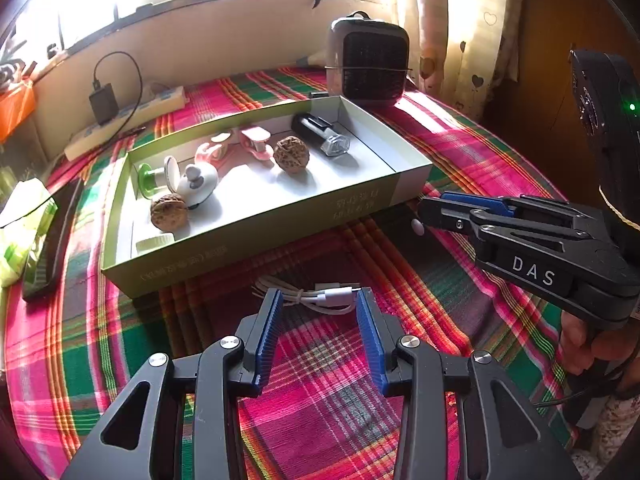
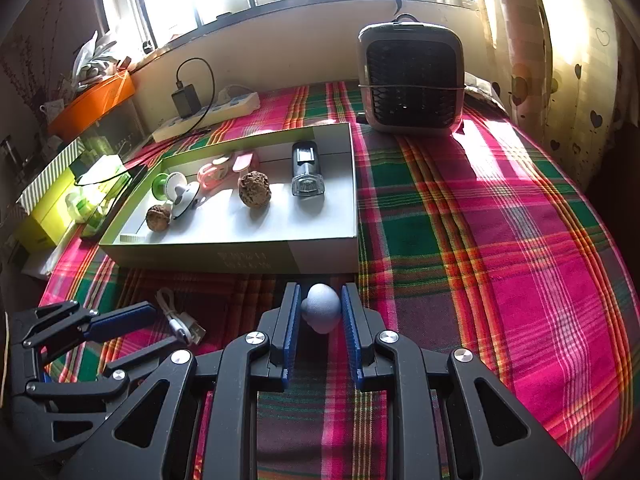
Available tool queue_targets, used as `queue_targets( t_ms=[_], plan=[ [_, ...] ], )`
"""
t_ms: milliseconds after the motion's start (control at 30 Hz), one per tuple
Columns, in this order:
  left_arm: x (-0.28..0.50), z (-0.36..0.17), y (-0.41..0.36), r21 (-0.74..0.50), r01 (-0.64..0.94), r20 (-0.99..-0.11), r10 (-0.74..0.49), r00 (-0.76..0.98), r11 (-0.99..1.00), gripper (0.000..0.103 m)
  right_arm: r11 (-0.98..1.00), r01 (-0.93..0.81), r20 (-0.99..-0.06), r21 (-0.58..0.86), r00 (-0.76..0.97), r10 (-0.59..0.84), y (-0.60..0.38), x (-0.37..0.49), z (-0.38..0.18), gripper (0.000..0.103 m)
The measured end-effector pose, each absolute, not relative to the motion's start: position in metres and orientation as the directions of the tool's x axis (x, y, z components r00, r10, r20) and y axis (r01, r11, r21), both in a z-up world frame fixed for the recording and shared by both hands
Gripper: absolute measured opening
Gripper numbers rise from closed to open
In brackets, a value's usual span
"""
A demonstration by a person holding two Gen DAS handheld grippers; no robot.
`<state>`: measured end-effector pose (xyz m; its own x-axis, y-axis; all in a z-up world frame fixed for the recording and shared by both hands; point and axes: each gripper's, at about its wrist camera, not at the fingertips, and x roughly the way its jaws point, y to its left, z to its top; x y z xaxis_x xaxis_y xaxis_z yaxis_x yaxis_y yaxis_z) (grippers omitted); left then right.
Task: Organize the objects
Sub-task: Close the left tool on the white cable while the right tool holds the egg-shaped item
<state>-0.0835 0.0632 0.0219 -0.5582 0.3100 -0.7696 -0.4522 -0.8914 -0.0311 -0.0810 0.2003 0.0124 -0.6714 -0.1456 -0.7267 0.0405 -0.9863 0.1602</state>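
Observation:
A green-sided box (image 1: 256, 224) (image 2: 200, 258) on the plaid cloth holds two walnuts (image 1: 291, 155) (image 2: 254, 189), a black lighter-like piece (image 1: 320, 135) (image 2: 306, 174), pink clips (image 1: 256, 142) and white and green pieces (image 1: 196, 184). My right gripper (image 2: 320, 308) is shut on a small white rounded object (image 2: 322, 306), low over the cloth just in front of the box; it shows in the left wrist view (image 1: 430, 214) with the object (image 1: 417, 226) at its tip. My left gripper (image 1: 319, 300) is open over a coiled white USB cable (image 1: 316, 298) (image 2: 180, 320).
A small heater (image 1: 368, 64) (image 2: 412, 80) stands behind the box. A power strip with a charger (image 1: 124, 120) (image 2: 208, 114) lies at the back left. A black phone (image 1: 54, 240) and green packets (image 1: 20, 236) lie left of the box. Curtains hang at right.

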Motion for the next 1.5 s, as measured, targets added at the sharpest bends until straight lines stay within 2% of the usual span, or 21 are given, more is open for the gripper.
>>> queue_targets(
  t_ms=[467, 900, 1333, 1367, 1500],
  plan=[
    [-0.089, 0.016, 0.089, 0.130, -0.624, -0.796, 0.295, -0.529, -0.770, 0.036, -0.984, 0.037, -0.724, 0.177, -0.672, -0.155, 0.203, -0.081, 0.012, 0.023],
    [-0.095, 0.014, 0.078, 0.059, -0.615, -0.801, 0.330, -0.499, -0.786, 0.036, -0.981, 0.047, -0.724, 0.189, -0.668, -0.171, 0.202, -0.081, 0.010, 0.022],
    [-0.097, 0.014, 0.078, 0.023, -0.547, -0.804, 0.310, -0.508, -0.837, 0.030, -0.980, 0.047, -0.722, 0.195, -0.670, -0.176, 0.202, -0.081, 0.010, 0.022],
    [-0.097, 0.014, 0.078, 0.021, -0.545, -0.803, 0.311, -0.509, -0.838, 0.025, -0.980, 0.047, -0.722, 0.196, -0.669, -0.177, 0.202, -0.081, 0.010, 0.022],
    [-0.098, 0.014, 0.078, 0.016, -0.541, -0.802, 0.312, -0.509, -0.841, 0.025, -0.979, 0.048, -0.722, 0.197, -0.669, -0.178, 0.202, -0.081, 0.010, 0.022]
  ],
)
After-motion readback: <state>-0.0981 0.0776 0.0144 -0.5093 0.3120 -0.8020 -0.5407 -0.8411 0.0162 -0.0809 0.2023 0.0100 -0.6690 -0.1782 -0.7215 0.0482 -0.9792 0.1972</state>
